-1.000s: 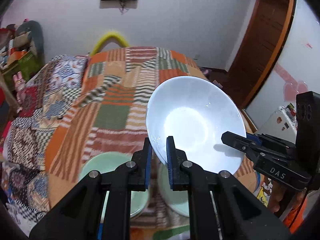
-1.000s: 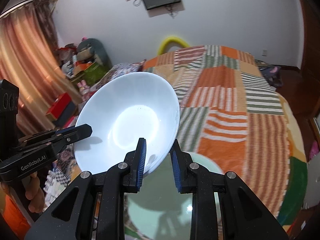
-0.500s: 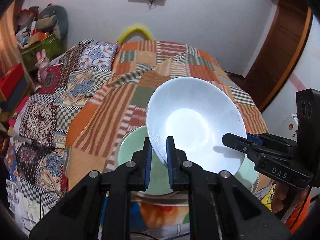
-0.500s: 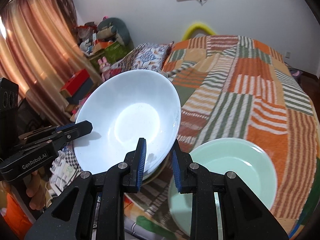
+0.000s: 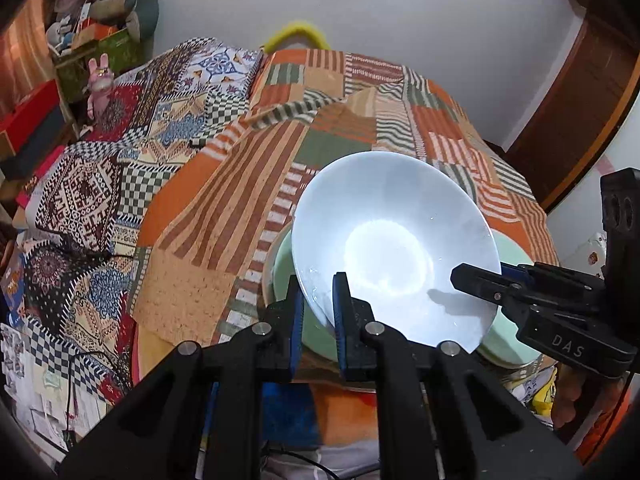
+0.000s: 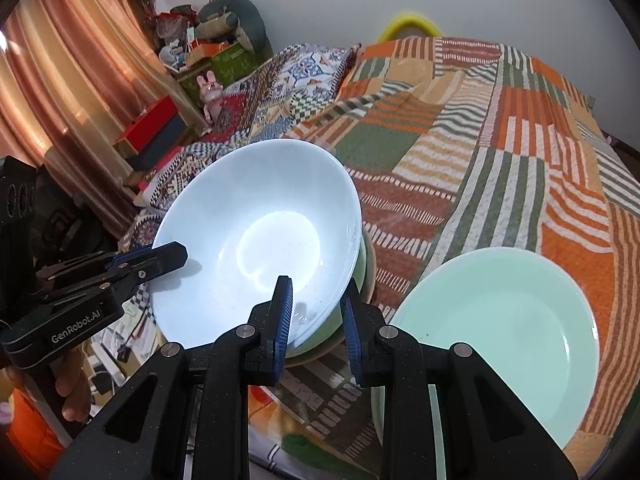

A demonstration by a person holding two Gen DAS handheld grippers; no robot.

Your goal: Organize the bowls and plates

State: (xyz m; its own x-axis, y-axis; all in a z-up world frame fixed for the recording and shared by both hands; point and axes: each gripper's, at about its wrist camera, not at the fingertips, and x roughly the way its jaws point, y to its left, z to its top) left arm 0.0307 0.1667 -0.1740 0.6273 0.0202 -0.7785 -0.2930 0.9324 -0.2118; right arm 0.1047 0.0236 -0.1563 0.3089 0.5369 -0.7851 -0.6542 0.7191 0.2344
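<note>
I hold a white bowl (image 5: pixel 392 248) tilted between both grippers, low over the near edge of the bed. My left gripper (image 5: pixel 318 308) is shut on the bowl's near left rim. My right gripper (image 6: pixel 316 312) is shut on the opposite rim of the white bowl (image 6: pixel 264 248), and shows in the left wrist view as the right gripper (image 5: pixel 476 278) reaching in from the right. Directly under the bowl sits a green bowl (image 6: pixel 360 272) on the blanket, mostly hidden. A pale green plate (image 6: pixel 500 320) lies just to its right.
The dishes rest on a patchwork orange, green and striped blanket (image 5: pixel 320 120) over a bed. A patterned quilt (image 5: pixel 100 184) covers the left side. Boxes and soft toys (image 6: pixel 208 52) pile up by the curtain at the far left. A wooden door (image 5: pixel 592 92) stands to the right.
Both grippers have carried the white bowl down and to the left. It now hangs right over the green bowl, and the pale green plate has come out from under it on the right.
</note>
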